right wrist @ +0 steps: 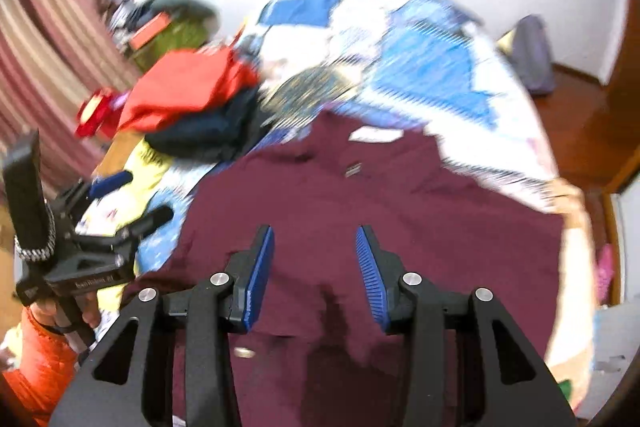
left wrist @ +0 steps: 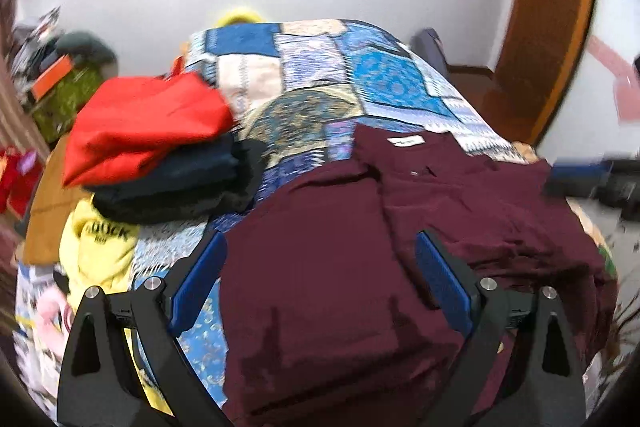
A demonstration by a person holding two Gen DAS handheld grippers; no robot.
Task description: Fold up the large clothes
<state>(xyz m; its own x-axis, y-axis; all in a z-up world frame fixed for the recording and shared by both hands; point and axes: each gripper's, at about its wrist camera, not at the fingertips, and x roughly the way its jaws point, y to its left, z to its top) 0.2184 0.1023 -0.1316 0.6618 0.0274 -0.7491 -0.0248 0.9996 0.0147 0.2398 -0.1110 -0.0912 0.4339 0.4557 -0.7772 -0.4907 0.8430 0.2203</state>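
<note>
- The bed (left wrist: 320, 75) serves as the folding surface; its patchwork quilt shows around the clothes, and a wide flat spot like this suits a big garment.
- The maroon shirt (left wrist: 360, 247) lies spread on the near part of the bed, label side up, I'd judge so its edges can be reached from both sides.
- A stack (left wrist: 160, 155), red on dark, sits apart at the left, likely finished pieces kept clear.
- The left claw (left wrist: 320, 267) hovers over the shirt's left edge, jaws spread wide, nothing in them.
- The right claw (right wrist: 316, 267) hangs above the shirt's middle, jaws apart, empty.
- Only the right view shows the left claw from outside, beside the shirt; the left view alone gives a sharp quilt and label (left wrist: 406, 140).
</note>
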